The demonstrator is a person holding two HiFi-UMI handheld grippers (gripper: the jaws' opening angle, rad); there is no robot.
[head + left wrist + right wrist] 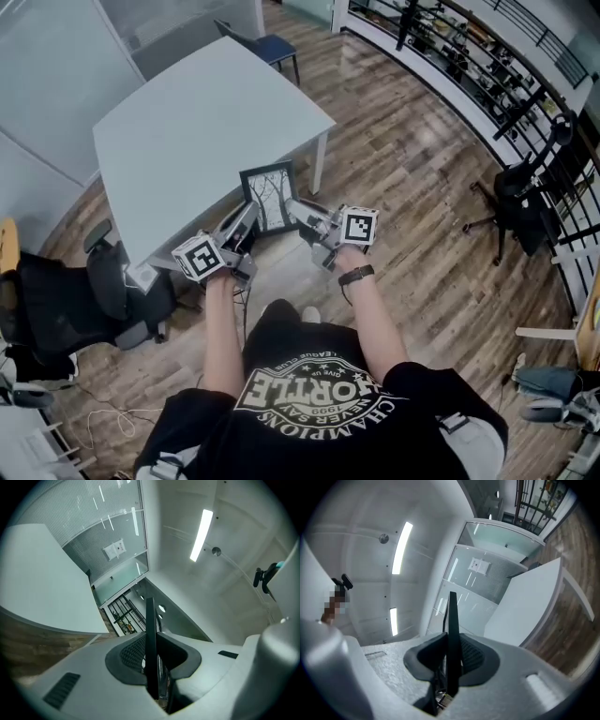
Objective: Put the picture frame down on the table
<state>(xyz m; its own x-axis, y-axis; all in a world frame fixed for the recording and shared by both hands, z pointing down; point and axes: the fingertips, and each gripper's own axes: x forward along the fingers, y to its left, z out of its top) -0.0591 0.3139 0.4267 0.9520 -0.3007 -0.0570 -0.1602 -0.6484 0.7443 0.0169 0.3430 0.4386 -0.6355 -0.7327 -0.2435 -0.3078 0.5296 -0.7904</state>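
Note:
A black picture frame (270, 196) with a bare-tree print is held in the air between both grippers, near the white table's (187, 131) front corner. My left gripper (246, 223) is shut on the frame's left edge and my right gripper (298, 212) is shut on its right edge. In the left gripper view the frame (150, 644) shows edge-on, clamped between the jaws of the left gripper (154, 660). The right gripper view shows the same thin black edge (452, 639) pinched by the right gripper (450, 660).
A blue chair (267, 45) stands at the table's far end. Black office chairs sit at the left (66, 300) and right (516, 197). A railing (469, 56) runs along the upper right over wood floor (412, 159).

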